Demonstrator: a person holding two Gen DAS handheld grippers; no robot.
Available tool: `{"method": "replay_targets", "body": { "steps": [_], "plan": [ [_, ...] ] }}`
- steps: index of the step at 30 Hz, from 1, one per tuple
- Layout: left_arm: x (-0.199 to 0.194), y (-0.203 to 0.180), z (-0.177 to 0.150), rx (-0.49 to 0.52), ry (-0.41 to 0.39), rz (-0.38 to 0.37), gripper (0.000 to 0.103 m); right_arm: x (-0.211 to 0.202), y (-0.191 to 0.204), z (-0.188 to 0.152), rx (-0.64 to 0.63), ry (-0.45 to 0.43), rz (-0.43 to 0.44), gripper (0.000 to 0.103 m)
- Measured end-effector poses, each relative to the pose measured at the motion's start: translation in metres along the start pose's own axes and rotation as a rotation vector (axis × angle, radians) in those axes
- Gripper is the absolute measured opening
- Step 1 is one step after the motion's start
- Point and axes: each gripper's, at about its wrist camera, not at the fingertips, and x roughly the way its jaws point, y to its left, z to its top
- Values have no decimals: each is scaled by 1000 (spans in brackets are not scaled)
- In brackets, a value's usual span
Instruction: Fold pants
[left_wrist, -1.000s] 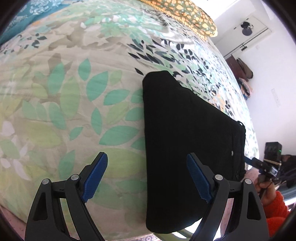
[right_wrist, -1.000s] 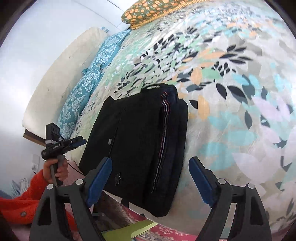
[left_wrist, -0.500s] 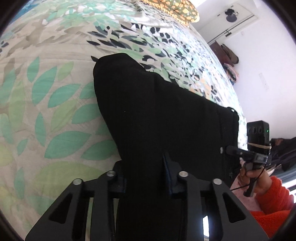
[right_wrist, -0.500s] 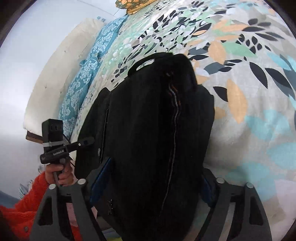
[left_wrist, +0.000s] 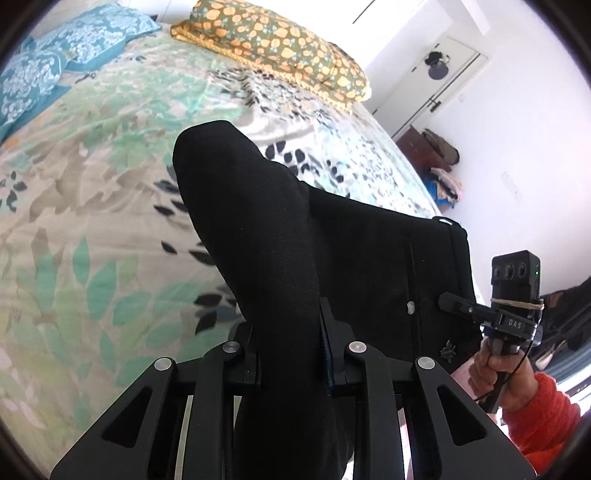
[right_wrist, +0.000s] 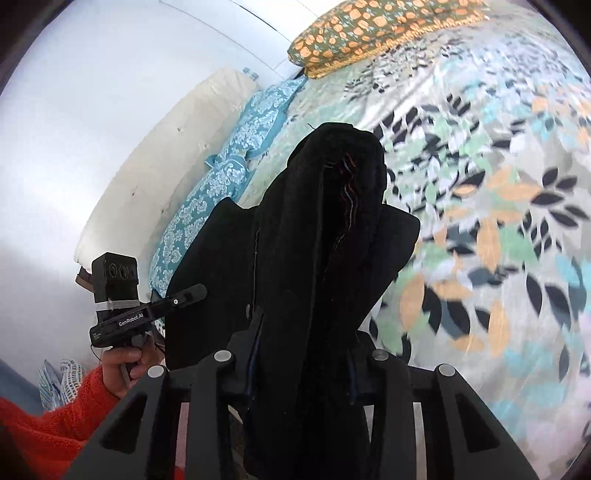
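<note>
White walls close in a bedroom where the bed wears a leaf-print cover, with teal pillows at the far left and an orange-flowered pillow along the head. At the left edge of the right wrist view a hand in an orange sleeve grips the left tool's handle. Black pants, already folded, sit at the near edge of the bed, their near end gathered up off the cover. From the left wrist view, the left tool has just been closing and its 2 pads now pinch a thick ridge of the pants. Farther right in that view, the right hand holds the right tool by its handle beside the waistband. In its own view, the right tool has also just been closing, and its pads clamp a raised bunch of cloth showing a striped seam.
</note>
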Motion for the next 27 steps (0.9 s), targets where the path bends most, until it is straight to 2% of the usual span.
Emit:
{"method": "replay_targets", "body": {
  "steps": [4, 5, 7, 9, 10, 11, 12, 13, 15, 17, 21, 23, 25, 27],
  "plan": [
    [33, 5, 30, 10, -16, 72, 26, 22, -20, 39, -1, 12, -49, 36],
    [47, 10, 32, 11, 3, 122, 34, 29, -31, 41, 16, 31, -77, 37],
    [74, 21, 26, 12, 56, 284, 46, 42, -55, 40, 66, 83, -200, 50],
    [84, 28, 11, 25, 89, 403, 46, 40, -78, 25, 109, 105, -340, 57],
    [79, 33, 3, 23, 84, 419, 50, 27, -85, 17, 141, 63, -334, 58],
    [69, 37, -6, 19, 61, 404, 63, 9, -93, 8, 185, 1, -313, 63],
    [57, 40, -15, 23, 39, 408, 71, -11, -97, 0, 221, -59, -326, 78],
    [44, 38, -22, 47, 11, 432, 83, -30, -99, -7, 238, -115, -343, 87],
    [21, 28, -31, 127, -54, 493, 86, -63, -93, -18, 236, -189, -372, 93],
    [4, 11, -35, 201, -101, 550, 93, -84, -80, -21, 217, -225, -427, 103],
    [-22, -27, -22, 272, -218, 657, 99, -106, -36, -6, 122, -252, -476, 103],
    [-36, -45, -11, 271, -253, 655, 100, -102, -16, 9, 60, -203, -556, 103],
    [-48, -61, -1, 274, -278, 642, 100, -104, 8, 13, -4, -212, -647, 103],
    [-60, -74, 3, 284, -301, 643, 100, -107, 32, 15, -55, -233, -642, 103]
  ]
}}
